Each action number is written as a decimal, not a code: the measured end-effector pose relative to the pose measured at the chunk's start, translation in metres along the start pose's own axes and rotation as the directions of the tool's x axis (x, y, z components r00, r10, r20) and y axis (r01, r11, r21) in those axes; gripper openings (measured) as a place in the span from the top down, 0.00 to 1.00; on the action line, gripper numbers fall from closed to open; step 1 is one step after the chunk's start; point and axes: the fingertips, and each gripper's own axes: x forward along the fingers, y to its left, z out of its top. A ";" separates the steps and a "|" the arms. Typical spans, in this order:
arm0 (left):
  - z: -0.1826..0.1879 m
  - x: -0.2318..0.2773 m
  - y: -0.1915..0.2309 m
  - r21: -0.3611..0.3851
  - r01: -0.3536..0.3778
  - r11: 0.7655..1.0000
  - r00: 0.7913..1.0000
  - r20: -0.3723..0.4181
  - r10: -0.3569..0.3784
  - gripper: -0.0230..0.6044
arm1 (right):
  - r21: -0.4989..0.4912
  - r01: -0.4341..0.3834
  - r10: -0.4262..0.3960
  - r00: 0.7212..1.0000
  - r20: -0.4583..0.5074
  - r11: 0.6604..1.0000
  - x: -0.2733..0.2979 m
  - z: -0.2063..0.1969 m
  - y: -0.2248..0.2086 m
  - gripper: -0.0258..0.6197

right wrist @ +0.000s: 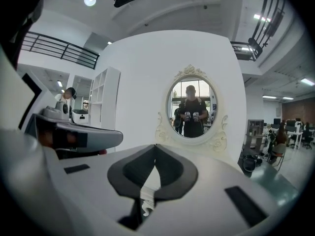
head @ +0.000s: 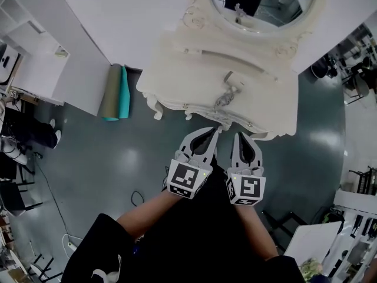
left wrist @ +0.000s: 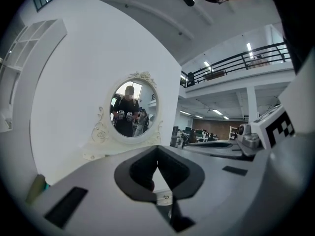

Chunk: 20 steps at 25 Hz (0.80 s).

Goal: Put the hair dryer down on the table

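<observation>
A white hair dryer (head: pixel 234 79) lies on the white dressing table (head: pixel 177 69), its grey cord (head: pixel 222 101) bunched toward the front edge. Neither gripper touches it. My left gripper (head: pixel 214 132) hangs just short of the table's front edge, jaws shut with nothing between them. Beside it my right gripper (head: pixel 240 135) is also shut and empty. In the left gripper view the left gripper (left wrist: pixel 157 150) points at the oval mirror (left wrist: pixel 133 109). The right gripper (right wrist: pixel 156 149) faces the same mirror (right wrist: pixel 193 107). The dryer does not show in either gripper view.
The oval mirror (head: pixel 262 5) stands at the back of the table against a white wall. Rolled grey and teal mats (head: pixel 115 93) lean on the floor left of the table. White shelves (head: pixel 23 40) are at far left, chairs (head: pixel 356 84) at right.
</observation>
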 end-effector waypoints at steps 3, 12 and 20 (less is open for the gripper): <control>0.002 -0.004 -0.006 0.016 0.007 1.000 1.000 0.011 -0.008 0.94 | -0.012 0.010 -0.010 1.000 0.010 1.000 -0.008 0.003 0.004 0.93; 0.009 -0.015 -0.016 0.052 -0.013 0.999 0.999 0.044 0.011 0.94 | -0.002 0.013 -0.013 1.000 0.021 1.000 -0.023 0.004 0.005 0.93; 0.007 -0.017 -0.024 0.059 0.003 0.998 1.000 0.031 -0.005 0.94 | 0.006 0.010 -0.010 1.000 0.023 1.000 -0.025 0.001 0.007 0.93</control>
